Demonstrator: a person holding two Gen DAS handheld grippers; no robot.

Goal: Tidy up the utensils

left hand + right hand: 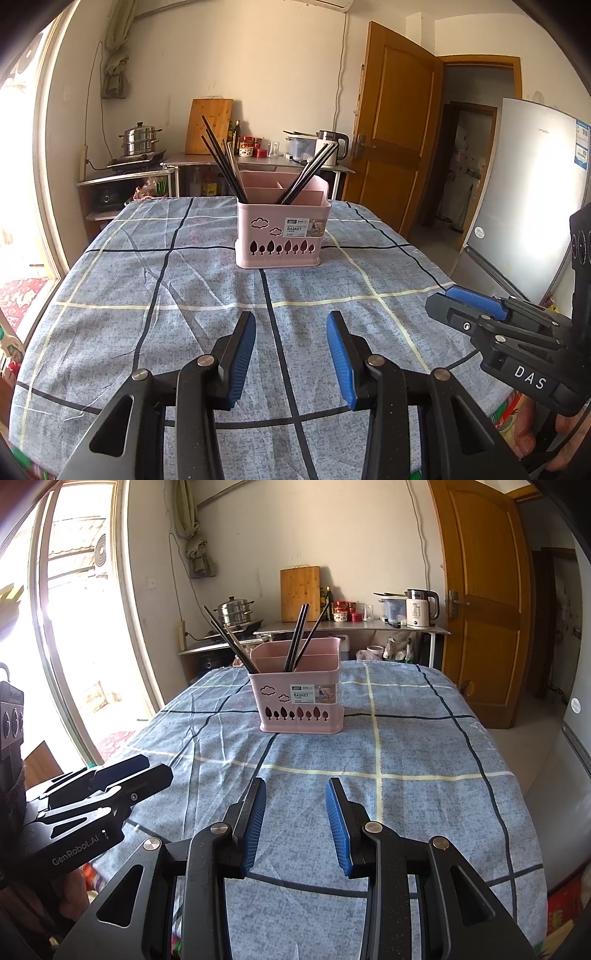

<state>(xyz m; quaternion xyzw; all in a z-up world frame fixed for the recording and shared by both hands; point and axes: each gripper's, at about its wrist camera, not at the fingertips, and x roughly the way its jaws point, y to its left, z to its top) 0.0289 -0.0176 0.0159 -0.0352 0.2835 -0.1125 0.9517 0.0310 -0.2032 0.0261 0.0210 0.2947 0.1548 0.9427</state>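
A pink utensil basket (282,236) stands upright in the middle of the table; it also shows in the right wrist view (299,701). Black chopsticks (221,162) lean out of its left compartment and more chopsticks (310,173) lean to the right; they show in the right wrist view too (299,638). My left gripper (291,354) is open and empty, low over the near part of the table, well short of the basket. My right gripper (295,823) is open and empty beside it, and appears at the right in the left wrist view (469,306).
The table wears a blue-grey checked cloth (184,295). Behind it a counter (258,160) carries a steamer pot (140,140), a cutting board (208,125), jars and a kettle (332,146). A wooden door (395,129) and a silver fridge (532,192) stand at right.
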